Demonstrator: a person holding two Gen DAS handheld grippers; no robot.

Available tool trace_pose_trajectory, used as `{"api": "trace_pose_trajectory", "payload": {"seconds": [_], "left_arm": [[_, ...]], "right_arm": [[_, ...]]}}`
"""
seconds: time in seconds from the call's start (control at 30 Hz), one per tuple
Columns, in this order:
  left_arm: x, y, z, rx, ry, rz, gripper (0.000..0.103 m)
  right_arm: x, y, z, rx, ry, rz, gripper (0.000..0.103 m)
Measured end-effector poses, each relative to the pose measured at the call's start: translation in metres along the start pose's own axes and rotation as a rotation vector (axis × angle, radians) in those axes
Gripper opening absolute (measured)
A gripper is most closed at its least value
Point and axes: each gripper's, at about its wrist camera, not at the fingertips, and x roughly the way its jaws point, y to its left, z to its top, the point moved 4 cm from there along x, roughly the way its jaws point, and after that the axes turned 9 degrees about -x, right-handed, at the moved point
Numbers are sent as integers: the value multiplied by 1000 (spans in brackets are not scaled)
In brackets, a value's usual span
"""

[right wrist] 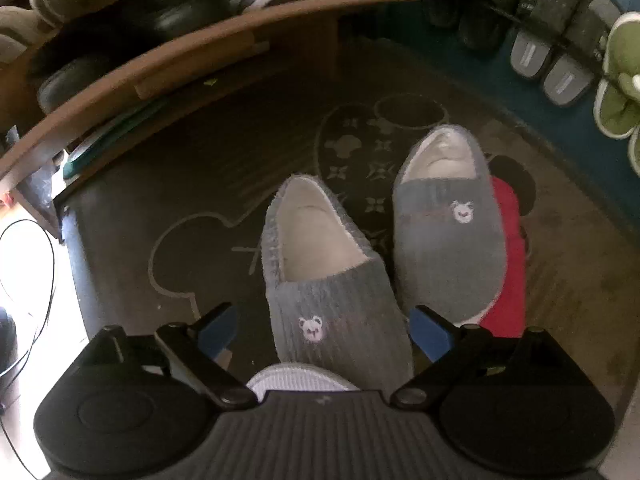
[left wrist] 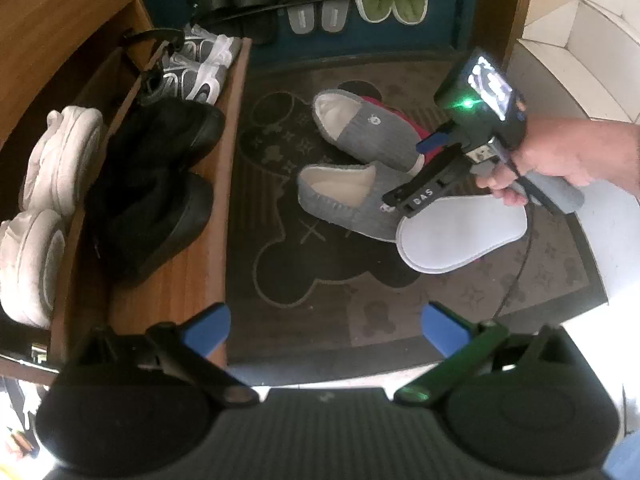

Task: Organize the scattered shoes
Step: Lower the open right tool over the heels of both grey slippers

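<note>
Both jaws wide | right gripper [right wrist: 320,330] straddles near grey slipper [right wrist: 320,268] | left gripper [left wrist: 326,326] over mat [left wrist: 320,280]

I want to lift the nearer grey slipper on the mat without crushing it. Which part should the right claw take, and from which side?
Take the nearer grey slipper by its side wall at the open mouth, coming from above. The right claw is open astride its toe, too broad there. The collar is a thin upright edge; one finger probably fits inside the white lining, one outside.
</note>
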Motion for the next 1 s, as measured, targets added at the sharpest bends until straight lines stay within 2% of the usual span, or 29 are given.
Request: {"api": "trace_pose_trajectory", "payload": {"seconds": [0.17, 0.37, 0.53, 0.67, 0.83, 1.0], "left_arm": [[4, 12, 6, -47, 29, -17, 103], [2, 18, 10, -53, 17, -31, 103], [3, 19, 12, -47, 21, -37, 103], [3, 20, 15, -49, 20, -38, 103], [2, 16, 16, -51, 19, -54, 103], [1, 10, 15, -21, 13, -55, 103]], "right_arm": [[29, -4, -1, -42, 44, 5, 94], [57, -11, -10, -45, 74, 17, 93], [66, -11, -9, -6, 78, 13, 71], [66, -19, -9, 70, 91, 44, 42], [63, -25, -7, 226, 68, 67, 35], [60, -24, 13, 340, -17, 69, 35]]}}
